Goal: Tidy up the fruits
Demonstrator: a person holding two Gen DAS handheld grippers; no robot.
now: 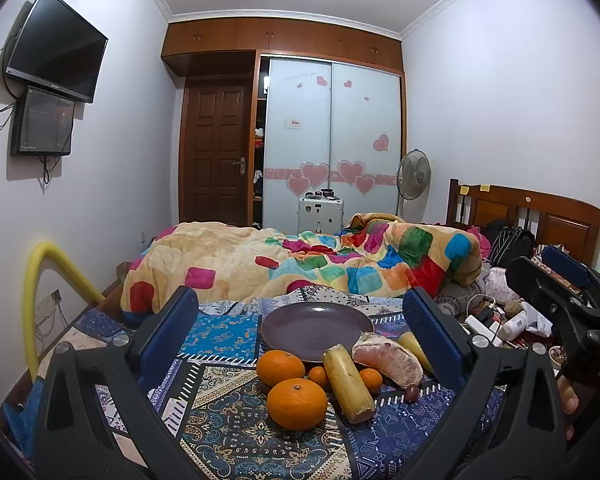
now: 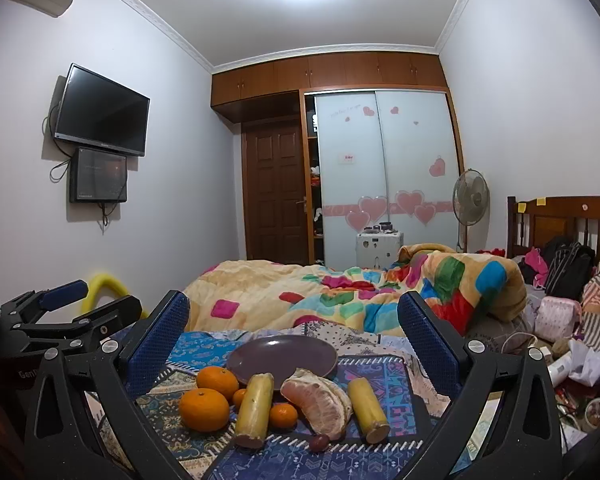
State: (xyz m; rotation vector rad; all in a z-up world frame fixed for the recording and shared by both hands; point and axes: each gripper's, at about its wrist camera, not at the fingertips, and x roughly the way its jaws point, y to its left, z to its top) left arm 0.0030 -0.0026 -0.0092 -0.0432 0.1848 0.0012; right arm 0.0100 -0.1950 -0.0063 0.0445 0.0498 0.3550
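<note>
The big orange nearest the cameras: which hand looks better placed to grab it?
Probably left: the big orange lies centred between the open left gripper, but sits toward the left finger of the open right gripper.

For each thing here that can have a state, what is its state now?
purple plate: empty, no fruit on it.
peeled pomelo piece: peeled, on the cloth beside the plate.
wardrobe sliding door: partly open at its left side.
wooden door: closed.
television: screen dark.
left hand-held gripper: open, empty.
right hand-held gripper: open, empty.
</note>
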